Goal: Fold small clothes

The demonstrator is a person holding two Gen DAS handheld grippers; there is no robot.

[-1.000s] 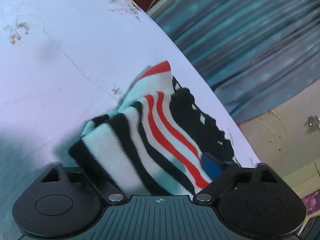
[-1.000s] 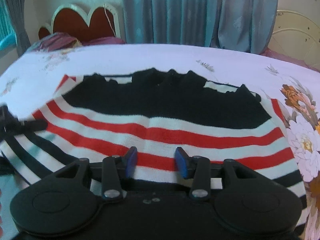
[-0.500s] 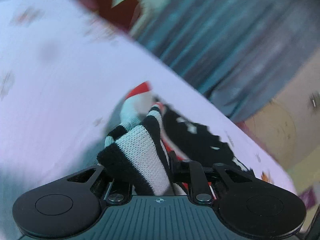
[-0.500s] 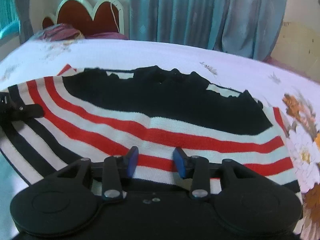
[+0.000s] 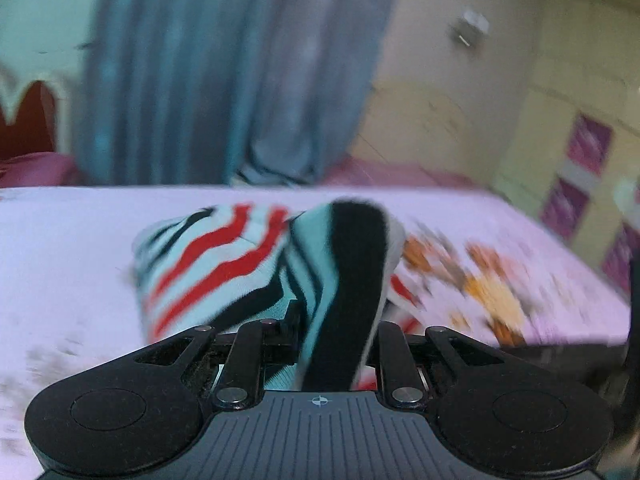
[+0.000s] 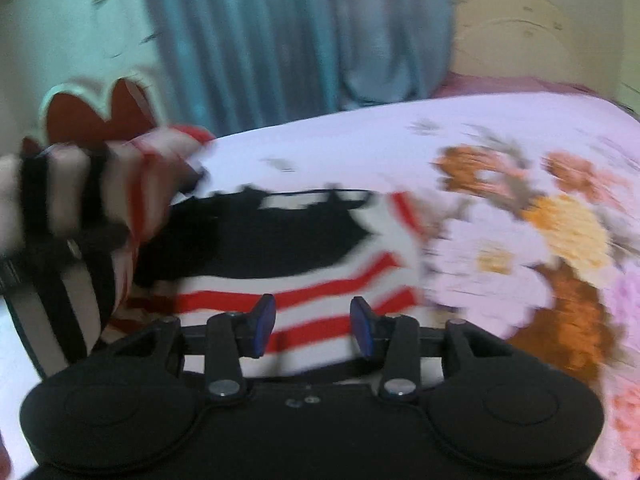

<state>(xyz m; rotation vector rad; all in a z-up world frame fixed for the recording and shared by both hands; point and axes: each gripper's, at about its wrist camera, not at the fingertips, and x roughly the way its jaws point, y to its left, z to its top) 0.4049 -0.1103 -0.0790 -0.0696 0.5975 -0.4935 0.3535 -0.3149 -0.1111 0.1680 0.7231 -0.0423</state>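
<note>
A: Knit, striped red, white and black: the sweater [image 6: 304, 264] lies on the bed [image 6: 360, 136], its black upper part toward the far side and red stripes nearest the right camera.

B: Flat all over?

A: No. Its left end is raised off the bed and bunched; in the right view that lifted part sits at the left edge of the frame, above the rest of the sweater. In the left view the same sweater [image 5: 248, 264] rises toward the camera as a folded ridge with a broad black stripe.

B: Left gripper [image 5: 336, 344]?

A: Closed on the sweater. The black-striped fold runs straight down between the two fingers and fills the gap; the finger pads are hidden by the cloth.

B: Right gripper [image 6: 312, 326]?

A: Spread partway, blue pads facing each other, with a clear gap between them. Nothing in that gap; red and white stripes show behind it. Whether the tips touch the cloth, I cannot tell.

B: Surroundings?

A: The bed has a pale sheet printed with large orange, white and pink flowers on the right. Behind the bed hang blue-grey curtains [image 6: 288, 36]. A scalloped red headboard [image 6: 96, 116] stands at the far left. Both views are blurred.
</note>
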